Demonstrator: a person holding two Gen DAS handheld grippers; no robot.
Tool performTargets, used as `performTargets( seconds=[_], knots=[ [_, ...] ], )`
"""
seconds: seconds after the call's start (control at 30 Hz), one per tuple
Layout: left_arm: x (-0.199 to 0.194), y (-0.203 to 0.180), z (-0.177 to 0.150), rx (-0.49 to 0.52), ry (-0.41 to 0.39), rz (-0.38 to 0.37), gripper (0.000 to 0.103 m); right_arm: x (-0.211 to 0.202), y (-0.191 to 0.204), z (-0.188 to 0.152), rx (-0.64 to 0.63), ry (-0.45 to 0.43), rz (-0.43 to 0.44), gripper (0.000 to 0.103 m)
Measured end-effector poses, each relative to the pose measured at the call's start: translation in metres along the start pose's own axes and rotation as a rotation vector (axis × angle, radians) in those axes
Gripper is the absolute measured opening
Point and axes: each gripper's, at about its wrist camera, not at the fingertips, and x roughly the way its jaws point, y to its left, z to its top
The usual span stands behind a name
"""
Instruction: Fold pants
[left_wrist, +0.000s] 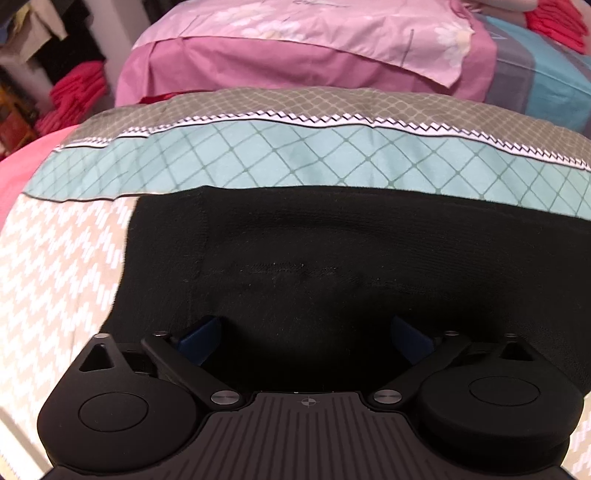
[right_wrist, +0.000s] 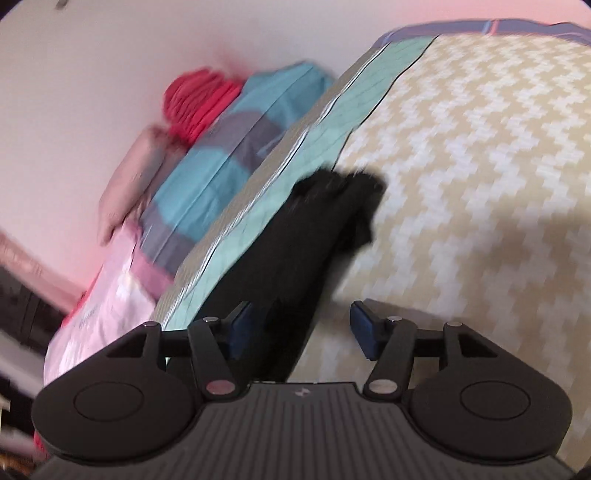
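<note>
**Black pants lying flat on the patterned bed cover, both claws standing wide**

Black pants (left_wrist: 332, 258) are filling the lower middle of the left wrist view, lying flat on the bed cover (left_wrist: 55, 258), whose beige-and-white zigzag area is showing at the left edge. Along their upper edge the pants are overlapping a teal diamond-check band of the same cover. Low in the frame, the left gripper (left_wrist: 304, 332) is hovering over the dark cloth with its jaws standing wide; whether the blue pads (left_wrist: 201, 338) are touching the fabric cannot be told against the black.

Seen from the right wrist, the pants (right_wrist: 295, 258) are running as a narrow dark strip from the bottom centre up toward the middle of the frame, ending in a bunched edge. The right gripper (right_wrist: 301, 330) is standing wide too, its left pad just beside the strip and its right pad over the bare zigzag cover (right_wrist: 480, 147), neither pressing on the cloth.

Further out, pink bedding (left_wrist: 295, 55) is lying across the top of the left view, with a blue-and-grey striped quilt (left_wrist: 546, 85) at upper right. Red folded cloth (right_wrist: 195, 103) is sitting blurred at upper left of the right view, against a pale wall (right_wrist: 92, 74).
</note>
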Motion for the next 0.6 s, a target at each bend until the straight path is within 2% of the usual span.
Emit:
performTargets(
  seconds=[0.07,0.17,0.3,0.6],
  knots=[
    [-0.011,-0.002,0.002,-0.004,-0.009,0.021,0.103,0.005,0.01,-0.003,-0.042,0.026,0.016,0.07],
    [-0.027,-0.007,0.004,0.003,-0.041,0.066,0.103,0.01,0.019,-0.003,-0.109,0.009,0.002,0.072],
    [-0.039,-0.02,0.005,0.039,-0.096,0.107,0.103,0.02,0.022,0.002,-0.104,-0.007,0.003,0.075],
    [-0.035,-0.032,0.002,0.078,-0.084,0.133,0.103,0.022,0.022,0.001,-0.136,-0.017,0.014,0.076]
  ],
)
